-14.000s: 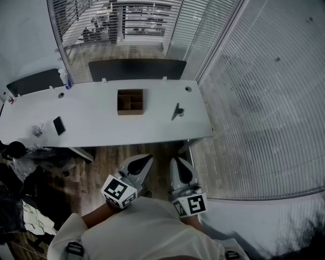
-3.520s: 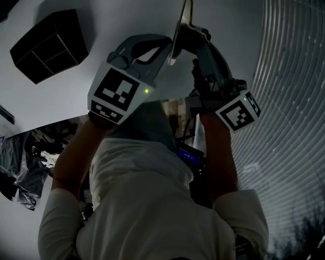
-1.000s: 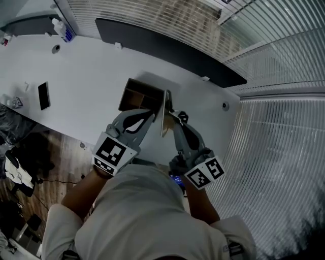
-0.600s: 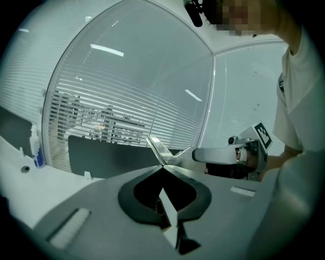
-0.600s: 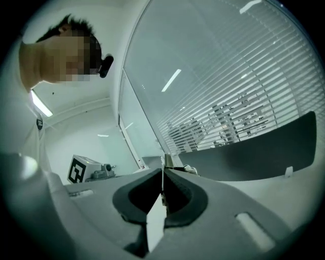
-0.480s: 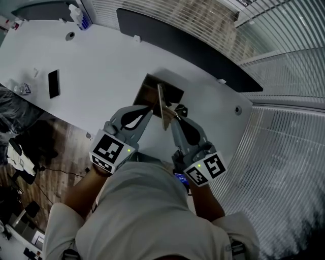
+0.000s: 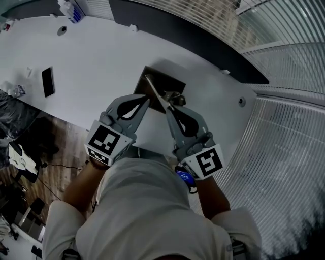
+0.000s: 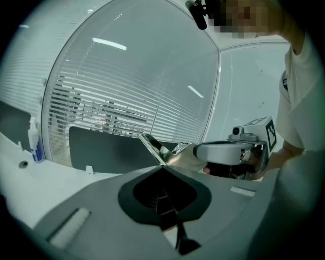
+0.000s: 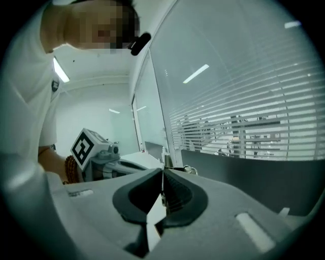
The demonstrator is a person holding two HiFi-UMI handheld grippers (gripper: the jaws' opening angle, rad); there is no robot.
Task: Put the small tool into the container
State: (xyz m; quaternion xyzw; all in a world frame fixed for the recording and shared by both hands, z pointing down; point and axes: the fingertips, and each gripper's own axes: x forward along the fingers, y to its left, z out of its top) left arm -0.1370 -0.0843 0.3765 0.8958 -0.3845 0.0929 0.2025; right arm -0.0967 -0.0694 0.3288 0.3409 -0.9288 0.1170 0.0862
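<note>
A brown container [image 7: 171, 84] with compartments stands on the white table [image 7: 96, 66]. My right gripper [image 7: 168, 107] is shut on the small tool [image 7: 154, 88], a thin metal blade. The blade slants up and left, with its tip over the container's near left part. My left gripper [image 7: 147, 99] hovers just left of it, jaws together and holding nothing. In the left gripper view the blade [image 8: 151, 146] sticks out from the right gripper [image 8: 223, 151], beyond my own tips [image 8: 162, 166]. The right gripper view shows the blade edge-on [image 9: 163, 161] between my pads.
A dark phone [image 7: 47, 81] and small items [image 7: 19, 90] lie at the table's left end, and a bottle [image 7: 71, 9] stands at the far left. A black panel [image 7: 203, 40] runs along the far edge. Glass walls with blinds [image 7: 284, 61] enclose the right side.
Both grippers have moved closer to the container. The right one has rolled, so the blade now leans left with its tip over the container instead of standing edge-on.
</note>
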